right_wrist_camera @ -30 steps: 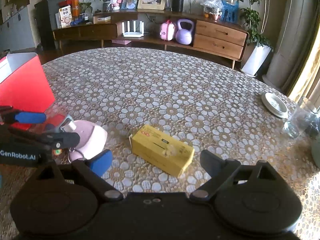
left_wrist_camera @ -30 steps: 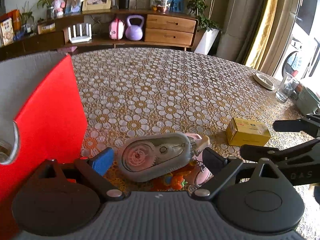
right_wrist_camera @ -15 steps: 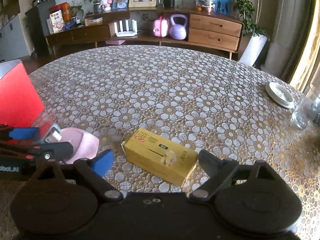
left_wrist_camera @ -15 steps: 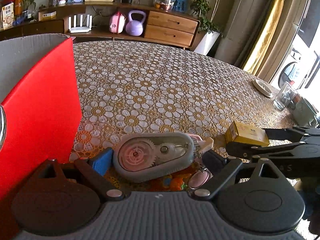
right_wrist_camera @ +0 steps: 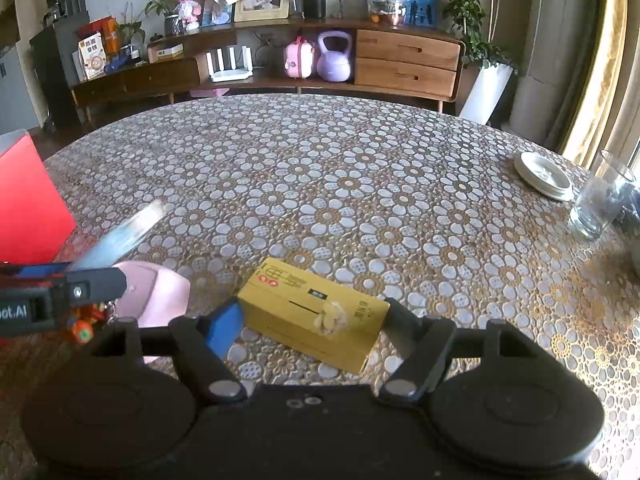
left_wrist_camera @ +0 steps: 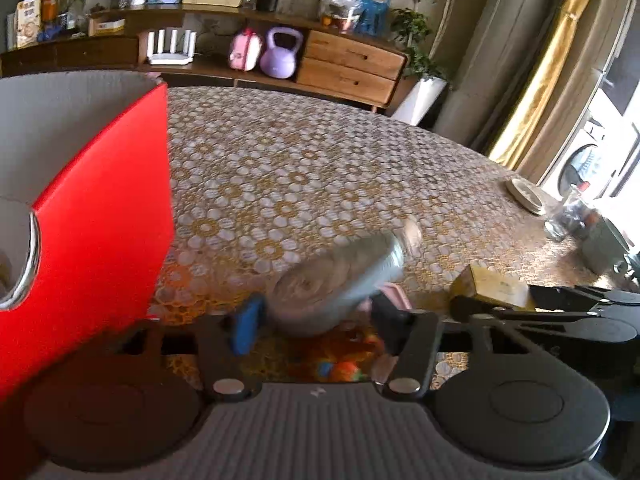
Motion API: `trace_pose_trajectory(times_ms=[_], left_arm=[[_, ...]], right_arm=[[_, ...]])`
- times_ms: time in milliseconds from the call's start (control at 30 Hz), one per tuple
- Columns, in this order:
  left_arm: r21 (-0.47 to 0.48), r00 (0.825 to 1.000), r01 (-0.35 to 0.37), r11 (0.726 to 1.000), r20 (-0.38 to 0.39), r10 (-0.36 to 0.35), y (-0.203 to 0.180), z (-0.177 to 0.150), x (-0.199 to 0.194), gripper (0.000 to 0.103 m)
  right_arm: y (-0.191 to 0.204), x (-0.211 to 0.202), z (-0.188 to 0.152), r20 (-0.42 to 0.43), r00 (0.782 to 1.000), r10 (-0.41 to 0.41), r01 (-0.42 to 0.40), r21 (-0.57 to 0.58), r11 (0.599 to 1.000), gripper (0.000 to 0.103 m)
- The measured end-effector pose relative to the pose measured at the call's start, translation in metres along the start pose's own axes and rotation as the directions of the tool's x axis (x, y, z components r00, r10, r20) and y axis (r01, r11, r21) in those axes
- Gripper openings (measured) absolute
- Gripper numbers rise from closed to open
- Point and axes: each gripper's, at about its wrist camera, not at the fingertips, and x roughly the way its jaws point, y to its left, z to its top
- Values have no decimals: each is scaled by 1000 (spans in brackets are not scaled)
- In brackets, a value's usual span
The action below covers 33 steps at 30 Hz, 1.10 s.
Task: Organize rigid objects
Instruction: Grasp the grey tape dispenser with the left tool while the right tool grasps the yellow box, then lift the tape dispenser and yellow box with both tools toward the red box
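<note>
Both grippers (left_wrist_camera: 316, 320) (right_wrist_camera: 310, 320) angled tableward

We are in a home, in a living or dining room. A round table (right_wrist_camera: 360, 168) wears a flowered lace cloth, and behind it stands a long wooden sideboard (right_wrist_camera: 404, 60) with drawers, carrying a picture frame (right_wrist_camera: 262, 2), toys and potted plants (right_wrist_camera: 468, 12). We also see a purple kettlebell (right_wrist_camera: 334, 58), gold curtains (left_wrist_camera: 548, 76) and a washing machine (left_wrist_camera: 580, 160).
</note>
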Motion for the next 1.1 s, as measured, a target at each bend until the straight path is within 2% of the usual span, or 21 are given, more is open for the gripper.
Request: trace_pose_trajectory(times_ms=[133, 367, 400, 500, 600, 767, 933, 1100], left_arm=[[48, 1000, -27, 998, 12, 27, -6, 0, -2, 45], [76, 999, -46, 996, 19, 45, -9, 7, -7, 46], [76, 999, -41, 996, 15, 40, -9, 9, -7, 48], [61, 1000, -27, 998, 4, 27, -9, 17, -8, 69], [57, 999, -37, 998, -10, 37, -11, 28, -4, 81], [35, 995, -65, 997, -71, 67, -16, 44, 15, 82], [107, 988, -94, 990, -116, 106, -24, 43, 35, 82], [96, 980, -125, 988, -142, 138, -19, 43, 45, 82]], right_arm=[[2, -12, -2, 11, 1000, 6, -6, -4, 1000, 74], [0, -36, -8, 32, 998, 59, -60, 15, 998, 74], [0, -39, -9, 35, 997, 64, -65, 17, 998, 74], [-2, -46, -11, 38, 996, 76, -77, 22, 997, 74], [-5, -51, -13, 40, 995, 87, -88, 26, 996, 74], [-9, -53, -15, 45, 995, 91, -92, 34, 995, 74], [-13, -50, -18, 34, 995, 88, -90, 41, 995, 74], [-18, -48, -18, 34, 996, 88, -89, 48, 995, 74]])
